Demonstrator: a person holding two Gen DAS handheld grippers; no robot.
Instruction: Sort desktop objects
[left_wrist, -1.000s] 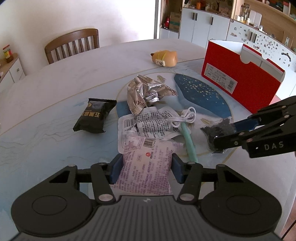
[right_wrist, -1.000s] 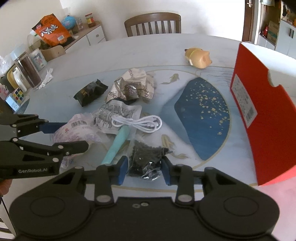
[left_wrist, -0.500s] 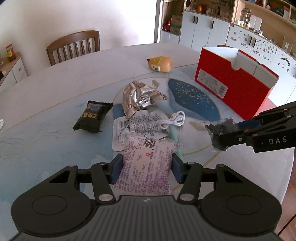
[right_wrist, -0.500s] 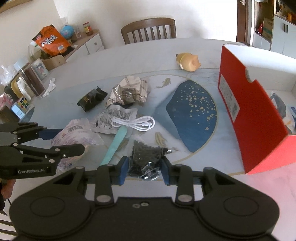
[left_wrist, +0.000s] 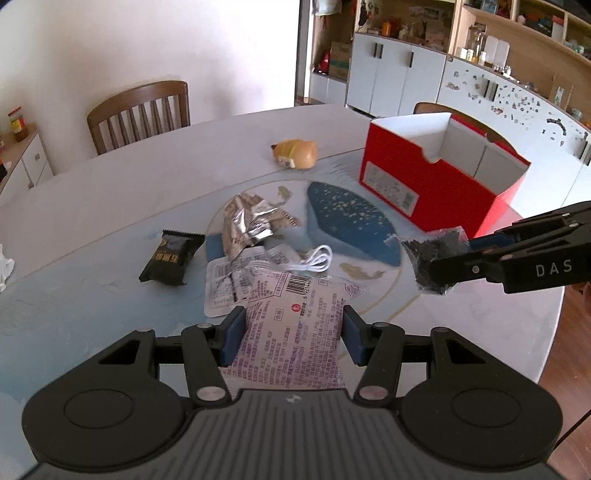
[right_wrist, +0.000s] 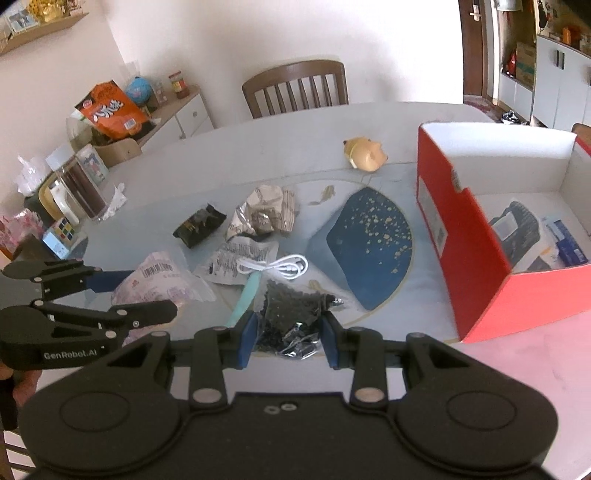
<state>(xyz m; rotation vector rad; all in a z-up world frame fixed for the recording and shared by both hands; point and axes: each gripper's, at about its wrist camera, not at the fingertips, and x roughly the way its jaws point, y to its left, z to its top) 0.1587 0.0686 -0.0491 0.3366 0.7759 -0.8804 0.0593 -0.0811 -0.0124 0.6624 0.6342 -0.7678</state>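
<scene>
Round marble table (left_wrist: 110, 206) under both cameras: the left gripper (left_wrist: 293, 334) clamps a pale purple snack packet (left_wrist: 291, 332), lifted off the table; the right gripper (right_wrist: 288, 334) pinches a clear bag of black bits (right_wrist: 290, 314), raised too. Beyond lie a white cable (right_wrist: 275, 266), crumpled silver wrapper (left_wrist: 247, 225), and a red box (right_wrist: 476, 258) at right.

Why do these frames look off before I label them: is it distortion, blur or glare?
Left wrist view: fisheye bends the cabinets, and the print on the purple-white packet stays legible. Right wrist view: the red box is smeared at its near edge, and the wall is washed out by bright daylight.
</scene>
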